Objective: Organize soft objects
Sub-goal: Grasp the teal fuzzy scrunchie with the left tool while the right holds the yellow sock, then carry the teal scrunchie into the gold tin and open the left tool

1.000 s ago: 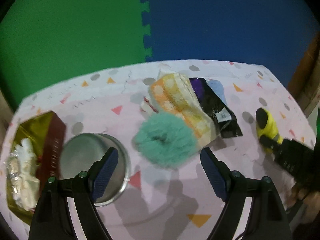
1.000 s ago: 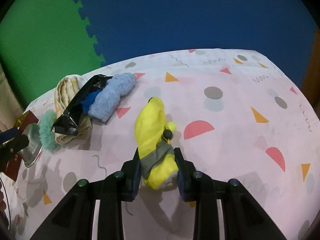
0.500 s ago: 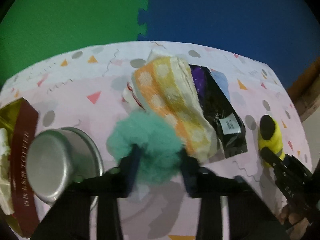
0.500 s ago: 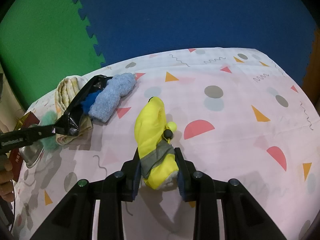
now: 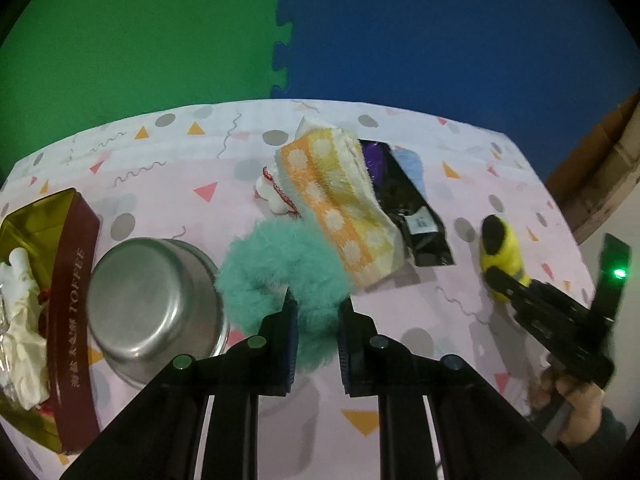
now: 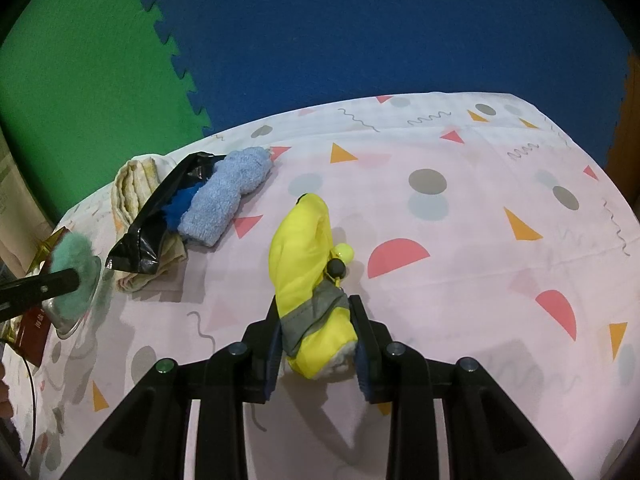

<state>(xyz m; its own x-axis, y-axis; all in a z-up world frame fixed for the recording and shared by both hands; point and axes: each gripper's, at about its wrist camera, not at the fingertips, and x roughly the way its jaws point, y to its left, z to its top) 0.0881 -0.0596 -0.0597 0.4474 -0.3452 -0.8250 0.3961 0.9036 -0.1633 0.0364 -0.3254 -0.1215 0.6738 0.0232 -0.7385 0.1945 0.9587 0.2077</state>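
My left gripper [image 5: 316, 312] is shut on a fluffy teal scrunchie [image 5: 280, 268] and holds it beside a steel bowl [image 5: 156, 304]; the scrunchie also shows at the left of the right wrist view [image 6: 74, 276]. My right gripper [image 6: 316, 332] is shut on the lower end of a yellow pouch with a grey band [image 6: 308, 272], which lies on the patterned tablecloth [image 6: 480, 208]; the pouch also shows in the left wrist view [image 5: 502, 248]. An orange-and-yellow towel [image 5: 340, 200], a black packet [image 5: 408, 204] and a light blue sock [image 6: 228, 196] lie together mid-table.
A dark red toffee box [image 5: 76, 300] with gold lining and crumpled white paper sits at the left edge. A small white and red item [image 5: 274, 196] lies by the towel. Green and blue foam mats [image 5: 280, 40] lie beyond the table's far edge.
My left gripper moved in on the teal scrunchie, closed on it and lifted it toward the steel bowl. My right gripper stayed shut on the yellow pouch.
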